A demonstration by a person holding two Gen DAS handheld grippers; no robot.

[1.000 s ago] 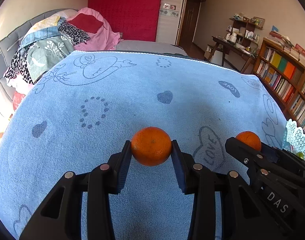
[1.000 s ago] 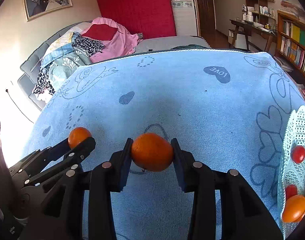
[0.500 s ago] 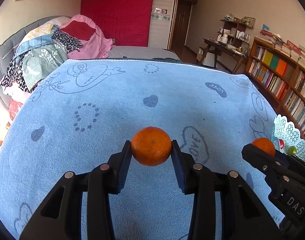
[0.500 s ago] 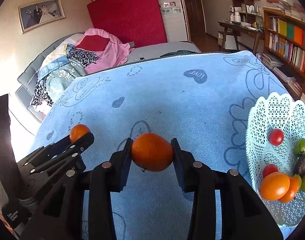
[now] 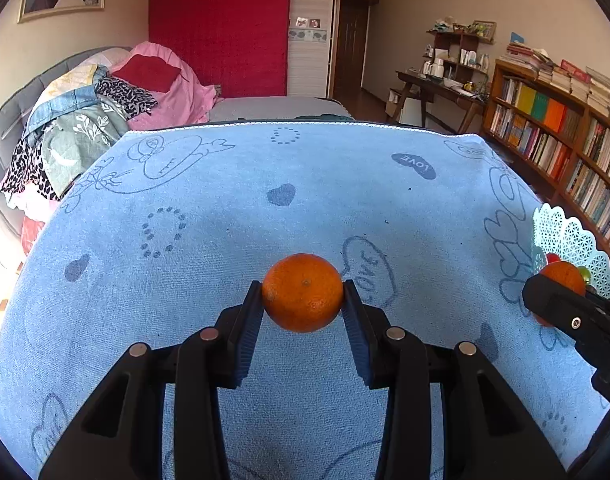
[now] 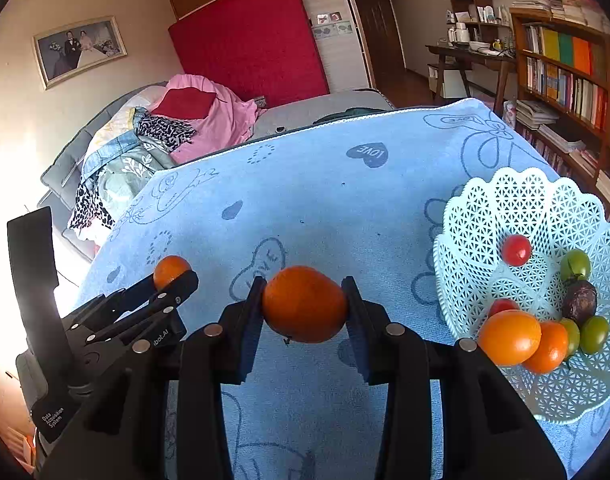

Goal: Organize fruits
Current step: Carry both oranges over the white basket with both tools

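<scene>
A: Each tool is clamped on fruit. The left tool point(image 5: 303, 300) pinches a mandarin point(image 5: 303, 292) between its pads, and the right tool point(image 6: 305, 308) grips an orange point(image 6: 305, 304) the same way, both lifted clear of the blue towel point(image 5: 265, 184) that covers the surface.

B: What has changed in the last second?

A: The lattice basket point(image 6: 517, 200) at the right edge of the surface has come much further into the right wrist view; a second ago only its rim showed. The right tool has swung toward it, and the left follows with a smaller shift. That suggests a carry toward the basket, with the release not yet begun.

B: What is already in there?

A: A large orange fruit point(image 6: 509, 336), a smaller orange one touching it, two red cherry tomatoes point(image 6: 516, 250), some green ones and a dark wrinkled fruit point(image 6: 580, 300) (possibly a passion fruit).

B: Anything in the way?

A: The towel between the tools and the basket is bare. The likely trouble is the raised scalloped rim and the two tools crowding each other, since the right one sits between the left one and the basket.
</scene>
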